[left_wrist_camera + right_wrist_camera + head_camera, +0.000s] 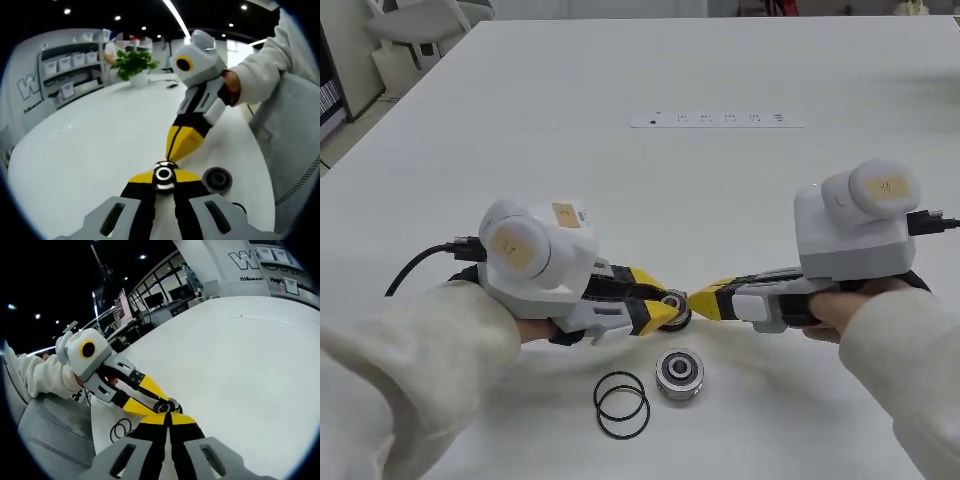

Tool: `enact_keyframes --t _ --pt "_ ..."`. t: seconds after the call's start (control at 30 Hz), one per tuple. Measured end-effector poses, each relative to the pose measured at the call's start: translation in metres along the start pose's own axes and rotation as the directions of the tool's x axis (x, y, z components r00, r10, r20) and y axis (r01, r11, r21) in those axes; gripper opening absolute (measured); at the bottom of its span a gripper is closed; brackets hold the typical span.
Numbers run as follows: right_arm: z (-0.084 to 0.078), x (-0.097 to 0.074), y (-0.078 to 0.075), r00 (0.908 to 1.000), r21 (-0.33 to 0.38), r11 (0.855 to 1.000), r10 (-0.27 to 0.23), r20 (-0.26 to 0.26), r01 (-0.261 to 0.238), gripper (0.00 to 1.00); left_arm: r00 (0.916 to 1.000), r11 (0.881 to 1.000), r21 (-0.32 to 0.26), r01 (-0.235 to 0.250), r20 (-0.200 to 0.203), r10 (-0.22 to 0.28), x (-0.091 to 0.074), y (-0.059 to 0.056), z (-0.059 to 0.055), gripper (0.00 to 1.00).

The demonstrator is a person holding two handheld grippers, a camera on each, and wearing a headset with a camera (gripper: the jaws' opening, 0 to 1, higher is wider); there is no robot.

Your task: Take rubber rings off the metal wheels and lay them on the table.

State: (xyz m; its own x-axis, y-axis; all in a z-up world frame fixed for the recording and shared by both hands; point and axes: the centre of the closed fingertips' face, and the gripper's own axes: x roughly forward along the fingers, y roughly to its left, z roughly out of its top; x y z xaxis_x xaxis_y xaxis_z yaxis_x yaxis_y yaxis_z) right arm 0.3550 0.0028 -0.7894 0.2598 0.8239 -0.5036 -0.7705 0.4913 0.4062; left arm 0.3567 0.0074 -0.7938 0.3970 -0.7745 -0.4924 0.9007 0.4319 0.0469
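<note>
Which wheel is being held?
The wheel between the left gripper's jaws; the other wheel lies flat on the table beside two black rings.

The right gripper (170, 415) rises from the near edge, its two black jaws with yellow tips pressed together along a thin seam. The tips meet a metal wheel (166, 405). The wheel is clamped between the yellow jaw tips of the left gripper (157, 406), which enters from the left, held by a hand in a pale sleeve (37, 375). Two black rubber rings (121, 430) lie overlapping on the white table (240, 365), near the left gripper's jaws. A thin white strip (265, 320) lies far off on the table, to the right
</note>
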Motion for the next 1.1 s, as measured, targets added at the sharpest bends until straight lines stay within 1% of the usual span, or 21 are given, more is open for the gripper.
enact_keyframes --t 0.8,1.1 --pt "0.0013 0.0001 0.0027 0.9999 -0.009 1.000 0.010 0.001 -0.010 0.00 1.0000 1.000 0.002 0.002 0.003 -0.002 -0.0002 -0.0010 -0.0001 0.14" --pt "0.0044 0.0010 0.0090 0.9996 -0.020 0.999 0.029 0.009 -0.028 0.00 1.0000 1.000 0.000 0.000 0.008 0.000 -0.0002 -0.0018 0.0002 0.14"
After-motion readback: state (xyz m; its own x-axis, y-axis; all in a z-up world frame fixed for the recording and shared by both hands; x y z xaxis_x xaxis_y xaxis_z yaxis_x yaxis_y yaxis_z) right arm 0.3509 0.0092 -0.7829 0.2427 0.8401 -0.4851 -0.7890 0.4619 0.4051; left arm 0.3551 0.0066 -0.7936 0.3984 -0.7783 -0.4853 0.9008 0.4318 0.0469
